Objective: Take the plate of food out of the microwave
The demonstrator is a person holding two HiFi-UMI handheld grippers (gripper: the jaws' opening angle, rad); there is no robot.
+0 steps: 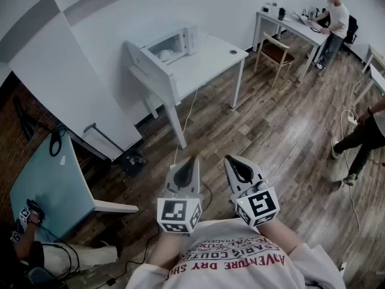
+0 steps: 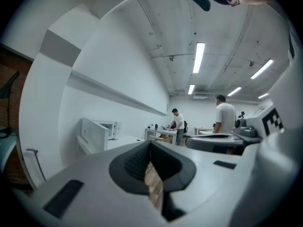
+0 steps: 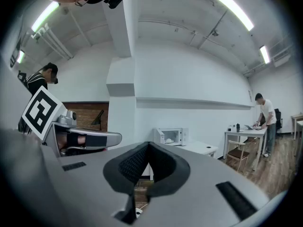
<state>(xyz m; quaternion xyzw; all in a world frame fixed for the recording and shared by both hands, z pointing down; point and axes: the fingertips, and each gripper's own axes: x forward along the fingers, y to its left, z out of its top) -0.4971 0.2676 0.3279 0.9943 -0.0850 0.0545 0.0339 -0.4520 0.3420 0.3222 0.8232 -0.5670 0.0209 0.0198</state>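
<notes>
A white microwave (image 1: 174,43) stands on a white table (image 1: 204,62) across the room, with its door swung open to the left. A pale plate (image 1: 165,55) shows inside it. The microwave (image 3: 171,136) and the plate (image 3: 169,141) also appear small and far off in the right gripper view, and the microwave (image 2: 102,131) is seen from the side in the left gripper view. My left gripper (image 1: 191,161) and right gripper (image 1: 231,160) are held side by side near my chest, well short of the table. Both are shut with nothing between the jaws.
Wooden floor lies between me and the table. A cable (image 1: 187,122) hangs off the table onto the floor. A chair (image 1: 275,52) and a desk (image 1: 289,23) with a person (image 1: 334,23) stand at back right. Another person (image 1: 361,137) is at right, and a teal table (image 1: 45,185) at left.
</notes>
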